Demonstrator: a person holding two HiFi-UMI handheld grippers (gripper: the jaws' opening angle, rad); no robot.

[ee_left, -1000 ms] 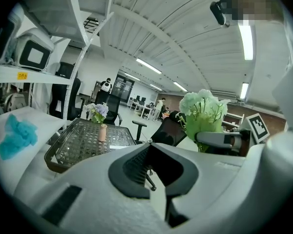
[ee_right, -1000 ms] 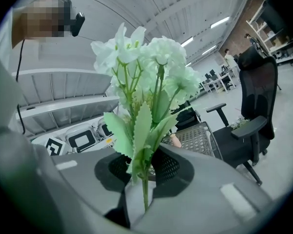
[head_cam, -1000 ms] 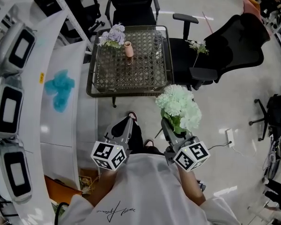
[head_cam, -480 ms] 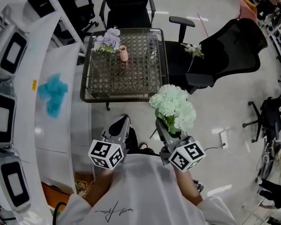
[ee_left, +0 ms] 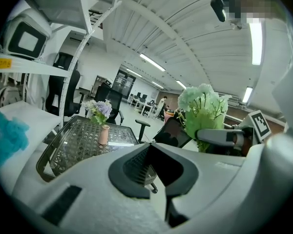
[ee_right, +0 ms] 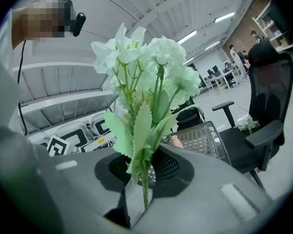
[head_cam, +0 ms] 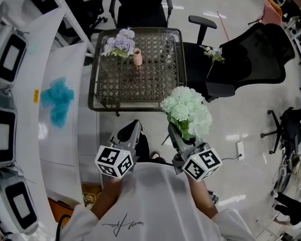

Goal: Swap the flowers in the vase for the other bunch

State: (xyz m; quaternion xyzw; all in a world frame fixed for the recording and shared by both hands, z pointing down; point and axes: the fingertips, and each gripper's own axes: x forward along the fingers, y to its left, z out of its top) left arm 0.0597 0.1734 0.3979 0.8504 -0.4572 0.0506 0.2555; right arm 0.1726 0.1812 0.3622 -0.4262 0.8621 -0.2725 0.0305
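Upright pink vase [head_cam: 137, 57] holds purple flowers [head_cam: 119, 40] leaning toward ten o'clock. At its five o'clock, the pale green bunch [head_cam: 187, 115] stands upright, stems clamped in the right gripper [head_cam: 174, 133].

White short-sleeved T-shirt [head_cam: 155, 200], black script print on front. Grey left claw [head_cam: 132, 132] and grey right claw [head_cam: 174, 135], each bearing a black-and-white marker cube [head_cam: 114, 161].

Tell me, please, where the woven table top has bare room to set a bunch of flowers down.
The square woven-top table is bare across its near half and its right side, beside the black office chair. Only the far left corner is crowded: the small pink vase stands there with lilac flowers.
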